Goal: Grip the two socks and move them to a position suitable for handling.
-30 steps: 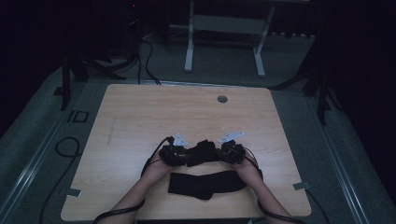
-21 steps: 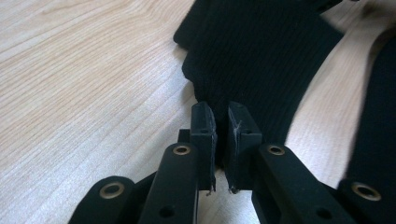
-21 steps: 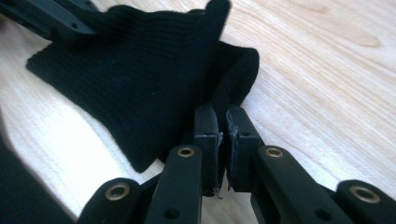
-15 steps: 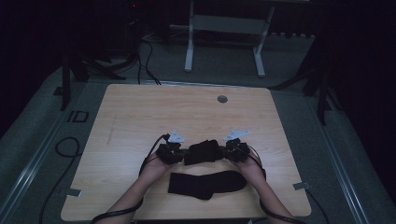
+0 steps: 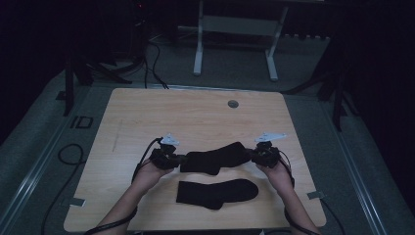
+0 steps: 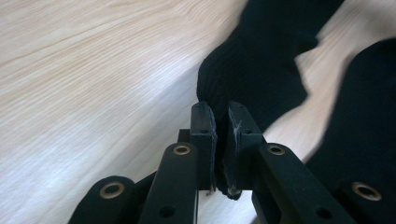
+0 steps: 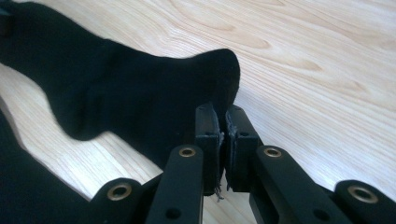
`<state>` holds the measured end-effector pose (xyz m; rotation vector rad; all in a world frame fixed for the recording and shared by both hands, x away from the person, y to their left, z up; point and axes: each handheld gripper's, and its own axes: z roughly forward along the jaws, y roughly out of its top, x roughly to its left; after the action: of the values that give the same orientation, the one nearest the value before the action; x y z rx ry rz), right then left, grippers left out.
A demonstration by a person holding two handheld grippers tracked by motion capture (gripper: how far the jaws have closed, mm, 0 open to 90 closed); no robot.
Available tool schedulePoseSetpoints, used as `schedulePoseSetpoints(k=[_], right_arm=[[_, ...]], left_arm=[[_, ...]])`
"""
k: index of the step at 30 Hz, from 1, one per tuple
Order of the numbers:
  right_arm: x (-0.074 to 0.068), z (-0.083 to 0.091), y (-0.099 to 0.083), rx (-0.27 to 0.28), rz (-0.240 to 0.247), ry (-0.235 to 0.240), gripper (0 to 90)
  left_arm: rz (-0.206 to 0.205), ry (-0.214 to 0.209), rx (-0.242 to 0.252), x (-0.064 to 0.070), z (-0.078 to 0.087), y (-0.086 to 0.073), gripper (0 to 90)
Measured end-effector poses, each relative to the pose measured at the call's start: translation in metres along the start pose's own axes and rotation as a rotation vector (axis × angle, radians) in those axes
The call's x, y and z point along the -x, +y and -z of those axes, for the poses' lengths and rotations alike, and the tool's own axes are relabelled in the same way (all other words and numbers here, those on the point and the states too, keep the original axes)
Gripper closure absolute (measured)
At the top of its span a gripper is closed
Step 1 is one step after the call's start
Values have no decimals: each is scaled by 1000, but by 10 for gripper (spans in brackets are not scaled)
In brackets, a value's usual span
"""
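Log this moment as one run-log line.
left gripper: shut on held sock | right gripper: shut on its other end | held sock: stretched between grippers | second sock: flat on table, nearer person

Black hand-held gripper [image 6: 219,140], brass rivets

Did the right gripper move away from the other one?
Yes. The right gripper has slid outward toward the table's right edge, stretching the held sock out; the sock lying flat stayed where it was.
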<state>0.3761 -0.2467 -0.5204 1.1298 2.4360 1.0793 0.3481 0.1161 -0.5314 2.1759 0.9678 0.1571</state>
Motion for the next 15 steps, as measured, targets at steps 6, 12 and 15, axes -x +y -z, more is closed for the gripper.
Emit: schedulePoseSetpoints(k=[6, 12, 15], right_arm=[[11, -1, -11, -12, -41, -5, 848], [19, -5, -14, -15, -77, 0, 844], [20, -9, -14, -33, -73, -4, 841]], left_arm=[[0, 22, -23, -5, -7, 0, 827], [9, 35, -46, -15, -18, 3, 820], [2, 61, -59, -15, -24, 5, 815]])
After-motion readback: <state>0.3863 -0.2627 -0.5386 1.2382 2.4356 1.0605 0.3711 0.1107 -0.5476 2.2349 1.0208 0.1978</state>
